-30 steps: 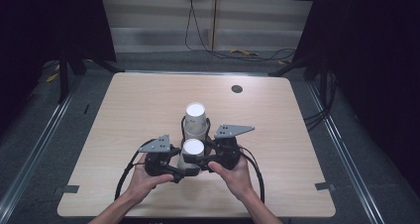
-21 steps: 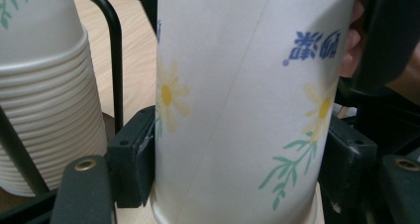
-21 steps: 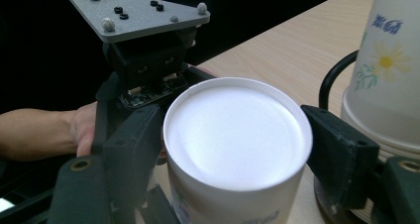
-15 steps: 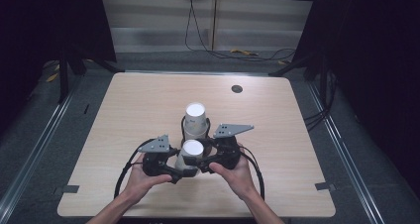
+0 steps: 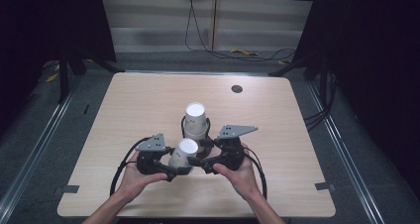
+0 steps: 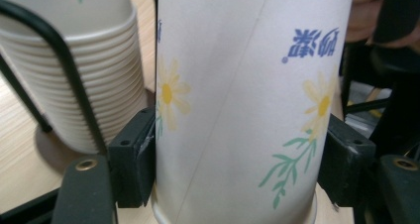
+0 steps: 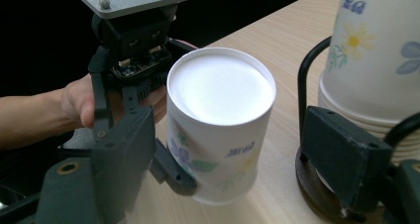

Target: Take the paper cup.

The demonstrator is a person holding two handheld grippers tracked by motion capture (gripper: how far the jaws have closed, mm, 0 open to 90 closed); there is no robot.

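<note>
A single paper cup with a flower print hangs bottom-up just above the table, in front of a stack of like cups in a black wire holder. My left gripper is shut on the single cup, a pad pressing on each side; its jaws have just been closing a little more. My right gripper faces it from the right. Its jaws have just been opening and stand open around the cup, with the right pad well off the cup wall.
The cup stack stands close behind both grippers at the middle of the wooden table. A small dark round disc sits near the far edge. Both forearms come in over the near edge, and cables trail from the grippers.
The single cup has shifted slightly to the left with the left gripper. Both hands have otherwise stayed in place near the stack.
</note>
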